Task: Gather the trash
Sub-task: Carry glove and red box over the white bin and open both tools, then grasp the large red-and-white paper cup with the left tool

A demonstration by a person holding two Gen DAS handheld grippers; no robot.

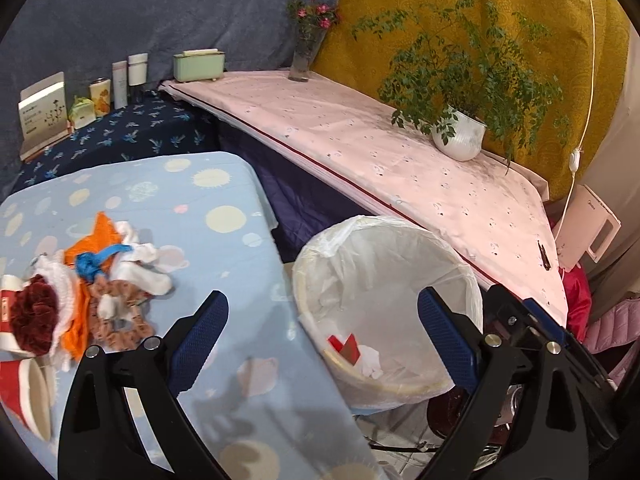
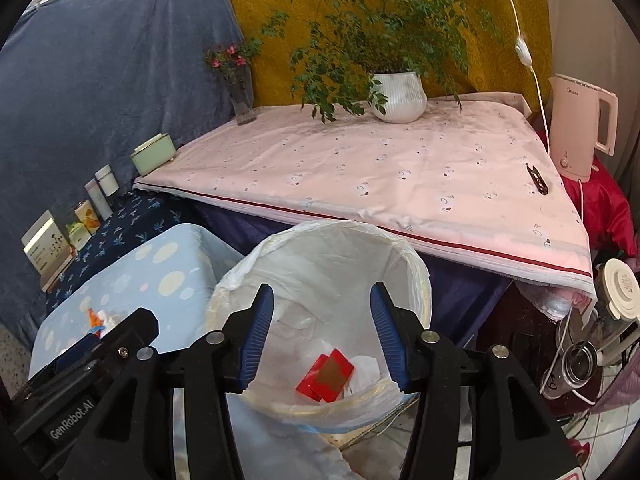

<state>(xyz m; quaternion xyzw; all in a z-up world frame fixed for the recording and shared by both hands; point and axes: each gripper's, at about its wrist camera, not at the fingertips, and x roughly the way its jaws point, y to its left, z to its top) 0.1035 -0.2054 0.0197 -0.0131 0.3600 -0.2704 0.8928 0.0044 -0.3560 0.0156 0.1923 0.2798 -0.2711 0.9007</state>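
Note:
A round bin lined with a white bag (image 1: 384, 280) stands beside the blue spotted table (image 1: 224, 240); it also shows in the right wrist view (image 2: 320, 272). Inside lie a red wrapper (image 2: 326, 374) and white tissue (image 2: 366, 368); the wrapper also shows in the left wrist view (image 1: 346, 348). A trash pile (image 1: 100, 280) of white tissue, orange and blue scraps and a red cup lies on the table at left. My left gripper (image 1: 322, 308) is open and empty, spanning the table edge and the bin. My right gripper (image 2: 322, 300) is open and empty above the bin.
A pink-covered table (image 2: 400, 176) behind the bin carries a potted fern (image 2: 396, 96), a flower vase (image 2: 240, 96) and a black clip (image 2: 536, 180). A kettle (image 2: 576, 128) stands at right. Boxes and bottles (image 1: 80, 104) line a dark shelf at left.

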